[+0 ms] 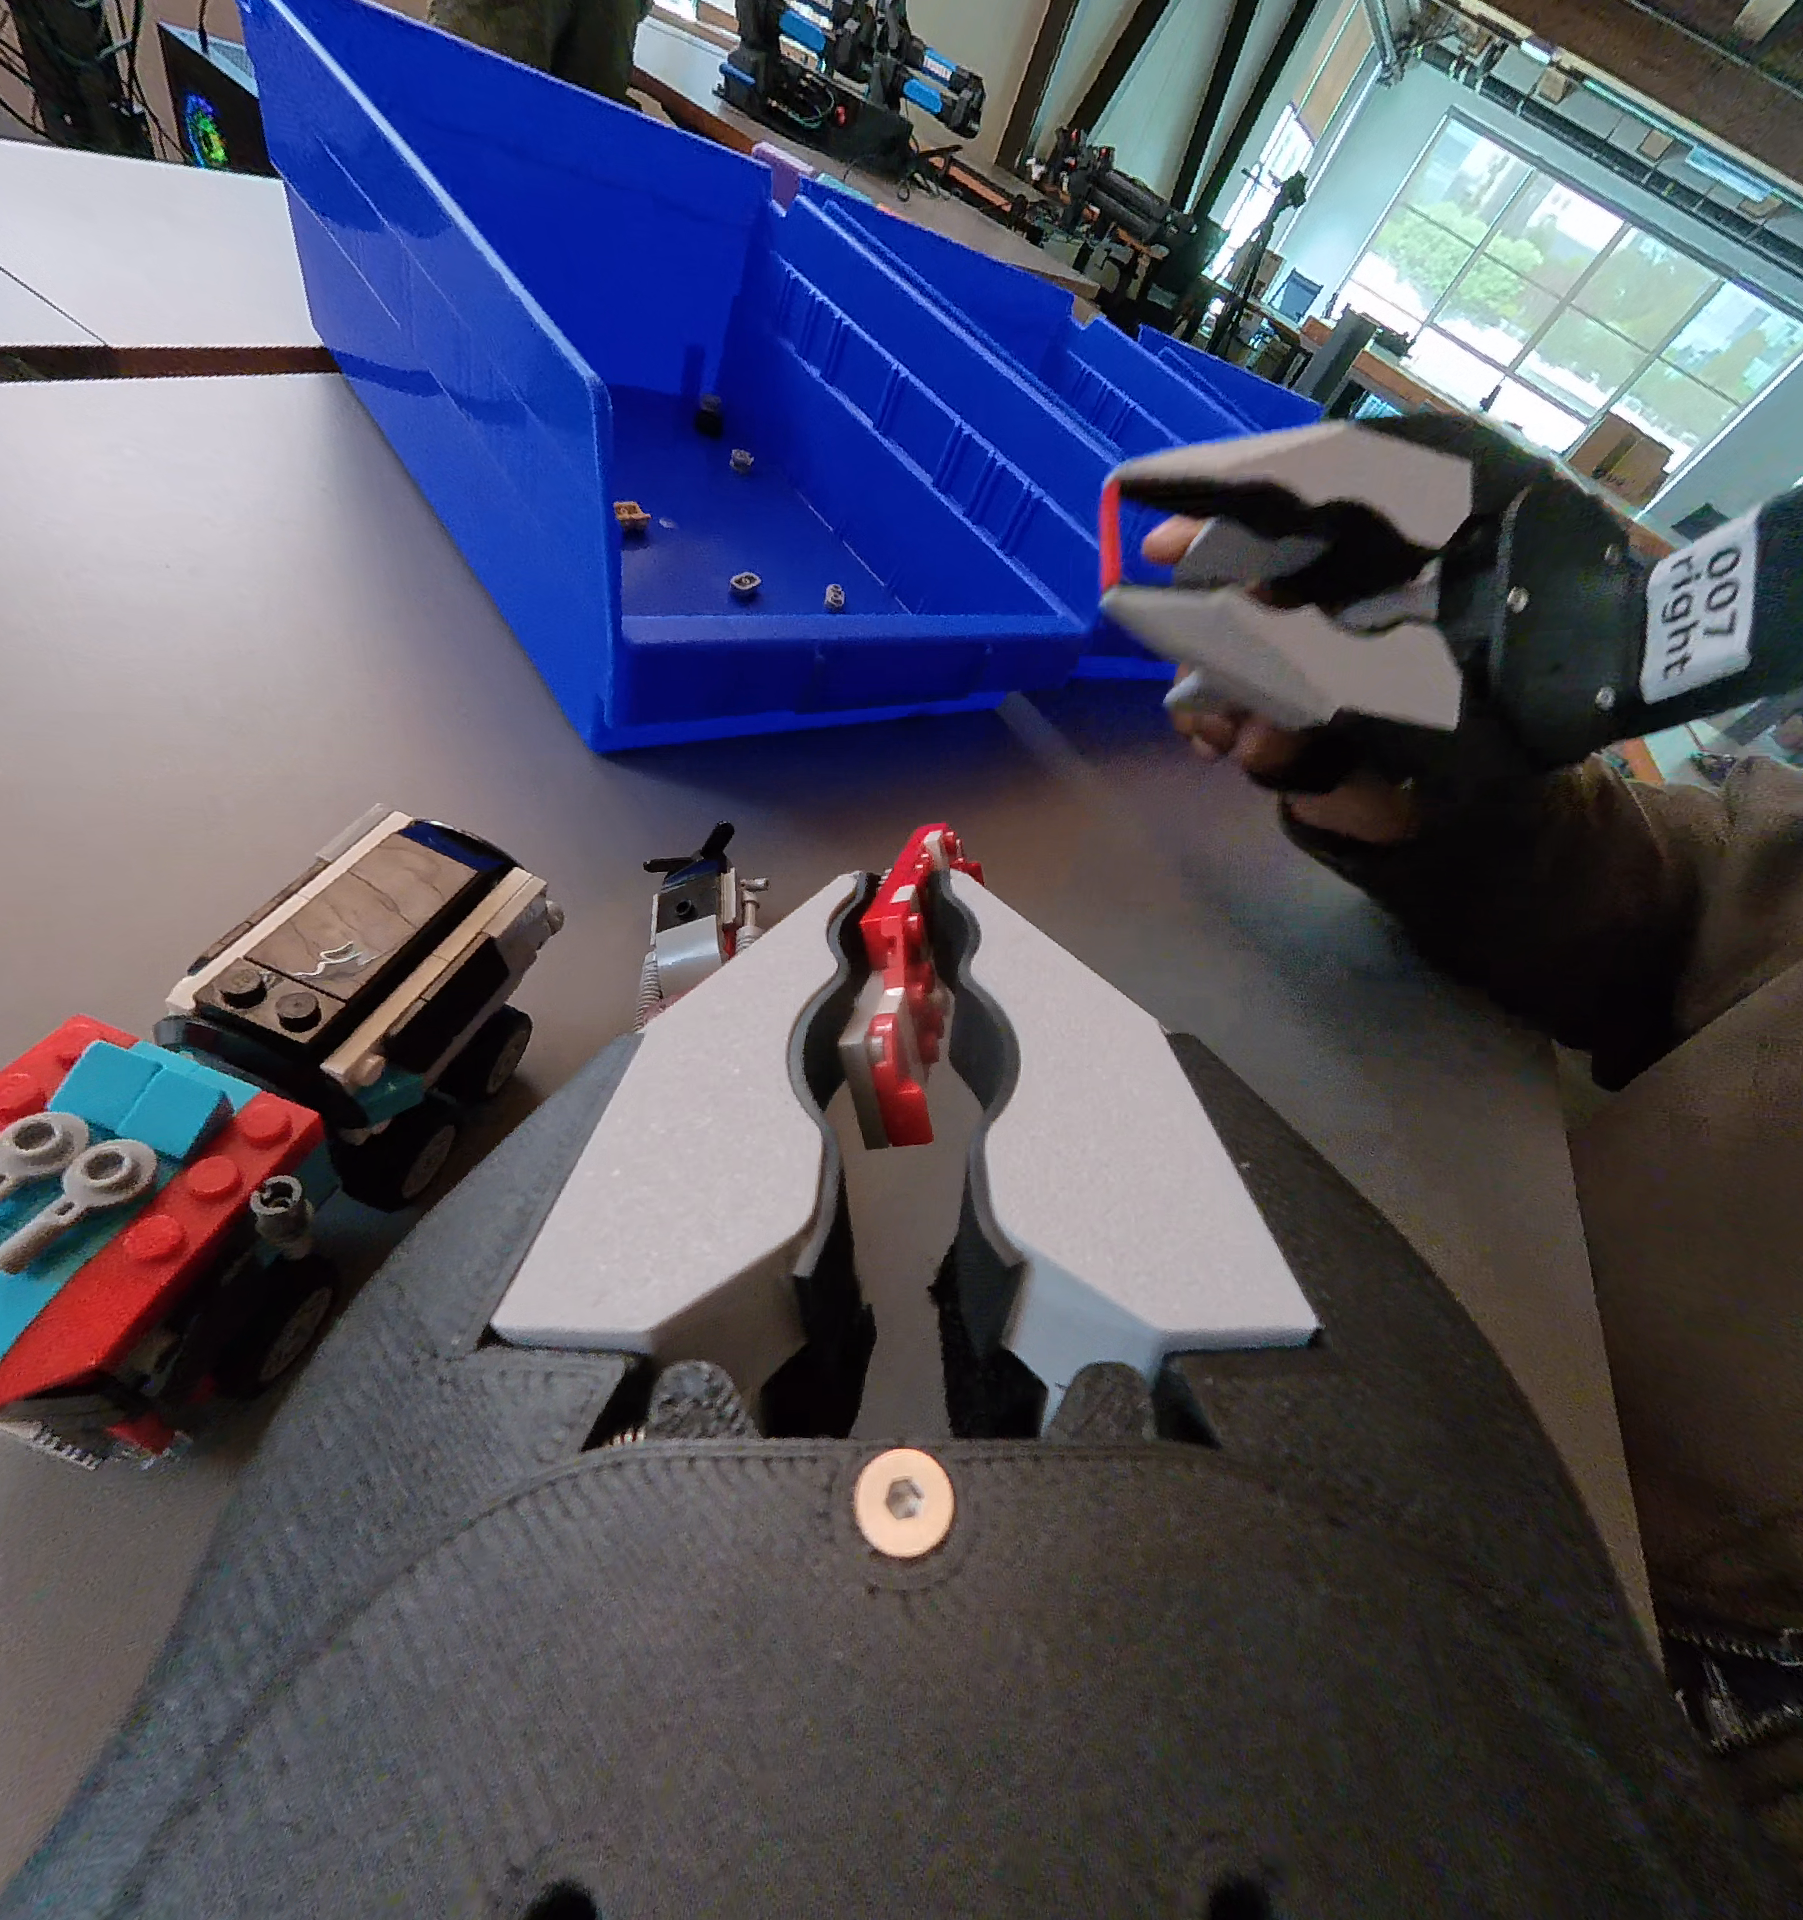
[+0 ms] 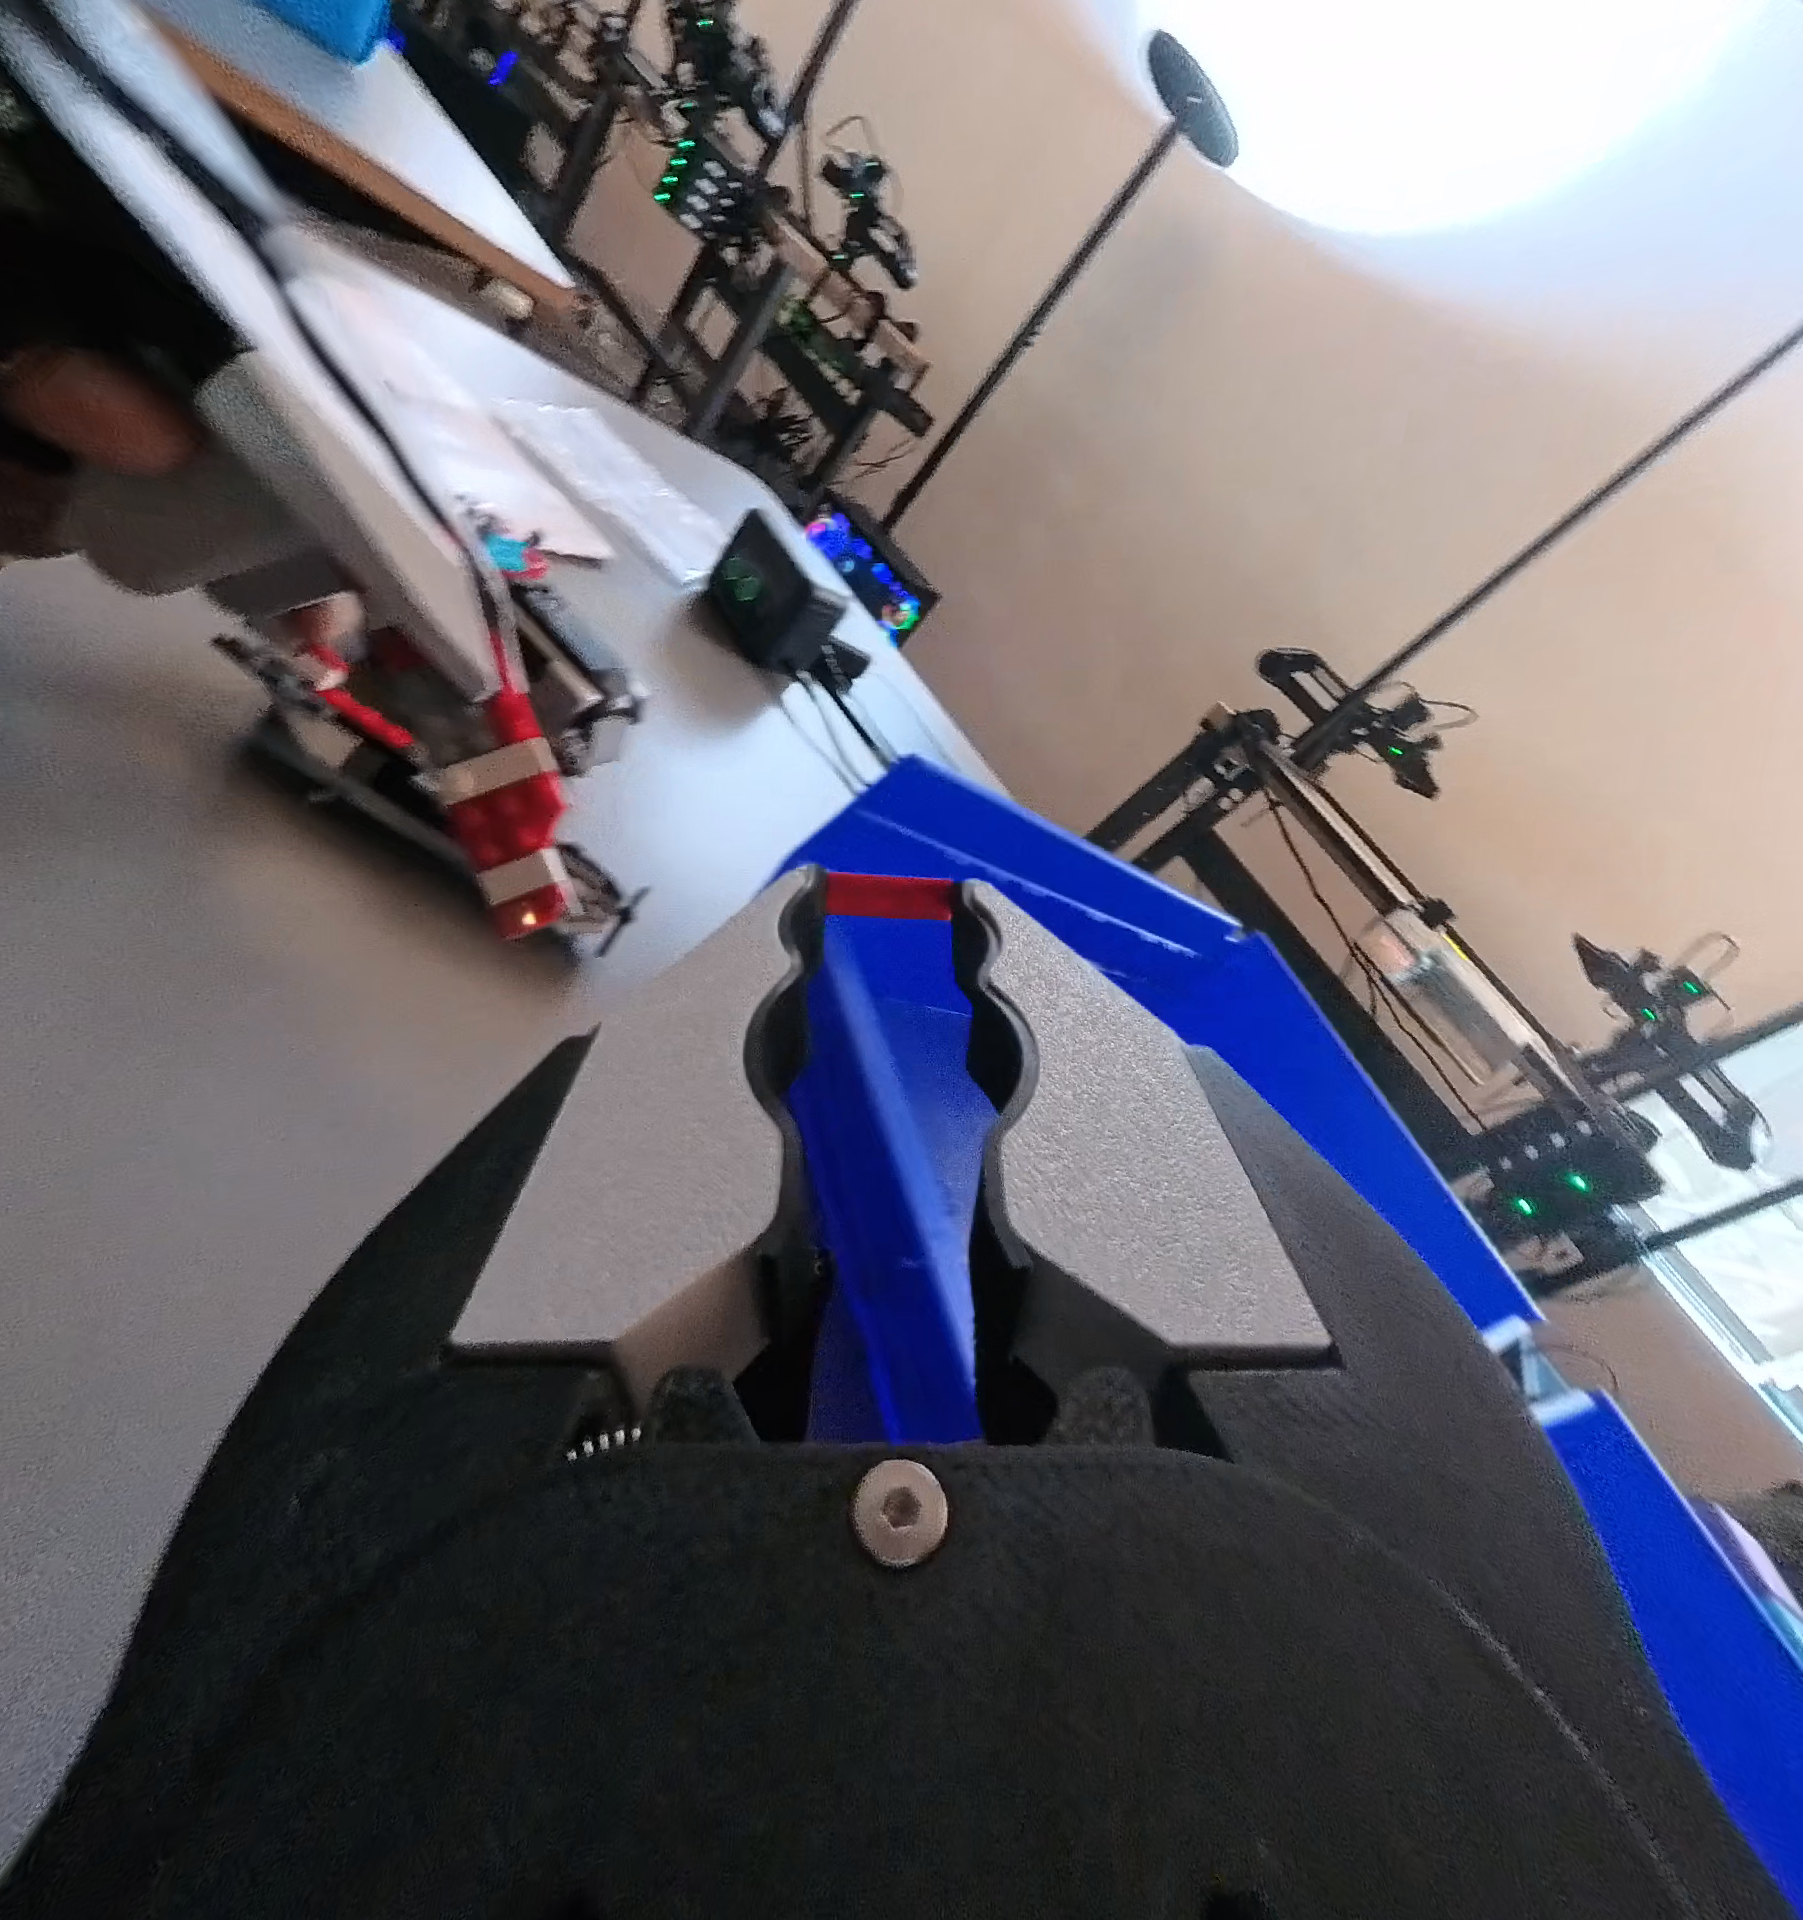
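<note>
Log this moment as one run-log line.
left gripper: shut on red-and-grey brick assembly | right gripper: shut on small red plate, by blue bin | toy truck on table

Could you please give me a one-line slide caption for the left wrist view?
Left gripper clamps a red-and-grey brick assembly above the table; right gripper pinches a thin red piece beside the blue bin.

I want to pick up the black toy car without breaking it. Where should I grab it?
Grab the black toy car across its two long flat sides, low down near the wheels, coming from above. Its roof is smooth and slopes, so fingers would likely slip there. Mind the red and teal brick toy sitting right against one end.
</note>
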`<state>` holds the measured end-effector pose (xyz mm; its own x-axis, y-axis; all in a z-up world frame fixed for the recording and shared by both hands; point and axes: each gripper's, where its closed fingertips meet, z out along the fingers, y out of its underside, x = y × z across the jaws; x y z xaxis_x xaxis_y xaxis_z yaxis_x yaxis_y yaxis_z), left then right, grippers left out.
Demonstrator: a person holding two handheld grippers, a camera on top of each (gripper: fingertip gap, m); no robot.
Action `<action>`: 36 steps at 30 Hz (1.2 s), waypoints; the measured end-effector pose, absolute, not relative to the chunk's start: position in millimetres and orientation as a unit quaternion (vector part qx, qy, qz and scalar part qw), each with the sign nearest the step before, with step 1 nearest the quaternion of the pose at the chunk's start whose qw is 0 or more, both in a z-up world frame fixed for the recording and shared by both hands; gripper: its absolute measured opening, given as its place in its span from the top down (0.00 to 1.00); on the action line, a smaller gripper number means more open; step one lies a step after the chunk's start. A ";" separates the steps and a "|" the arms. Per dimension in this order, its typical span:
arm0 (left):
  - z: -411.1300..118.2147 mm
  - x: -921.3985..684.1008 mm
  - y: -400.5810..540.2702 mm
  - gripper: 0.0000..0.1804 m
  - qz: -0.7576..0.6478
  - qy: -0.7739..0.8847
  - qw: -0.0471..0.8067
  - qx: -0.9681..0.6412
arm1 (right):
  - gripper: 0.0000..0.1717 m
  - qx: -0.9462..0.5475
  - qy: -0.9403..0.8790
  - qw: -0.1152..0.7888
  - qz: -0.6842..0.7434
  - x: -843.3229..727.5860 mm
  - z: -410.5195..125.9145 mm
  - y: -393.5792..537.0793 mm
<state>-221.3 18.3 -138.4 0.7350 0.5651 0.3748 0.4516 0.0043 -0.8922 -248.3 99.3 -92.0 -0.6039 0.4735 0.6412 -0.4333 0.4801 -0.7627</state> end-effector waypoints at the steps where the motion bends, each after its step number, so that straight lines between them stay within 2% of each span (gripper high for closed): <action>1: -137.5 -221.1 18.5 0.94 0.047 -0.359 0.611 -0.704 | 0.86 -0.027 -0.728 0.452 0.515 -250.8 -81.7 109.3; 7: -133.2 -220.2 19.4 0.94 0.051 -0.351 0.618 -0.702 | 0.86 -0.135 -0.670 0.530 0.502 -277.2 -17.9 205.7; 9: -133.4 -220.7 19.3 0.94 0.051 -0.352 0.618 -0.701 | 0.86 -0.218 -0.680 0.499 0.491 -296.9 -27.7 245.9; 14: -133.5 -219.6 21.4 0.94 0.048 -0.349 0.619 -0.702 | 0.86 -0.382 -0.729 0.402 0.402 -330.8 -94.2 305.8; 23: -133.3 -217.4 23.5 0.94 0.044 -0.345 0.620 -0.703 | 0.85 -0.423 -0.783 0.332 0.313 -327.5 -145.6 317.1; 36: -134.0 -217.4 25.9 0.94 0.032 -0.353 0.621 -0.699 | 0.85 -0.408 -0.786 0.341 0.316 -325.1 -140.4 314.6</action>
<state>-217.4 25.9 -134.0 0.7485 0.5335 0.3938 0.4540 0.0207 -0.8908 -325.1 314.6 -140.4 -0.4345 0.8569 0.2775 0.4252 0.4668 -0.7755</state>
